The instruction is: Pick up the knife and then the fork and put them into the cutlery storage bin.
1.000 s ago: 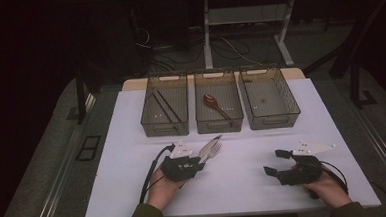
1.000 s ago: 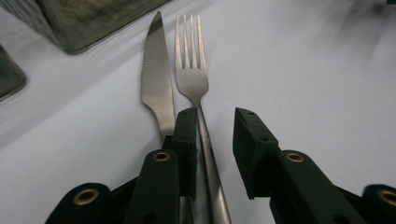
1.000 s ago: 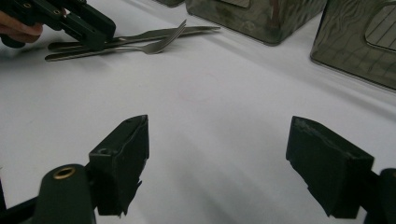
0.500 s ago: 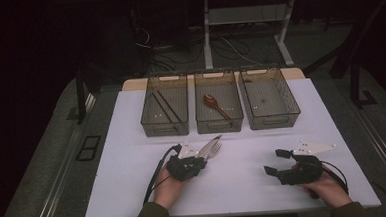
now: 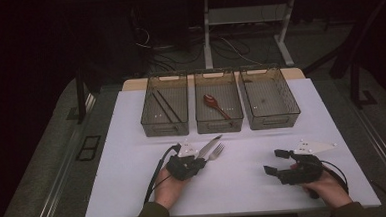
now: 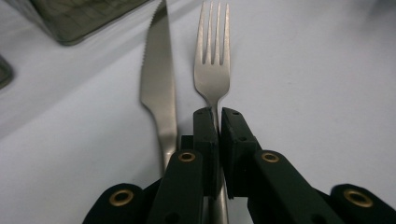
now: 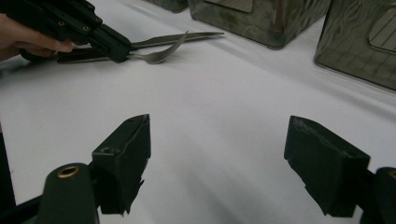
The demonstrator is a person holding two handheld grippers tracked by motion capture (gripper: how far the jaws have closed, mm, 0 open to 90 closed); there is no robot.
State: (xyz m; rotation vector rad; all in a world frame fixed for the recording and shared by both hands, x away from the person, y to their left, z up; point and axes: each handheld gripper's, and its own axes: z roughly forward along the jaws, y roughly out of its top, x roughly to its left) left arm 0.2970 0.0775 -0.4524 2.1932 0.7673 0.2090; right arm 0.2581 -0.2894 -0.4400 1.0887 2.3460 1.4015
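Note:
A steel fork [image 6: 212, 56] lies on the white table beside a steel knife [image 6: 156, 79]. My left gripper [image 6: 218, 121] has just been closing and is now shut on the fork's handle, the pads pressing it from both sides. In the high view this gripper [image 5: 196, 163] sits at the front left with the fork [image 5: 217, 151] and the knife [image 5: 209, 146] pointing away from it. My right gripper [image 5: 275, 162] rests at the front right, open, with nothing between its jaws. The right gripper view has that gripper [image 7: 233, 154] open over bare table, and the fork [image 7: 161, 55] farther off.
Three clear bins stand in a row at the back. The left bin [image 5: 149, 122] holds dark chopsticks [image 5: 163, 107], the middle bin [image 5: 200, 119] a red spoon [image 5: 216, 105], and the right bin [image 5: 294, 114] looks empty. The white table [image 5: 135, 181] ends just in front of the hands.
The left gripper's jaws have drawn together around the fork's handle. Both hands stay where they were, and the fork and knife lie as before.

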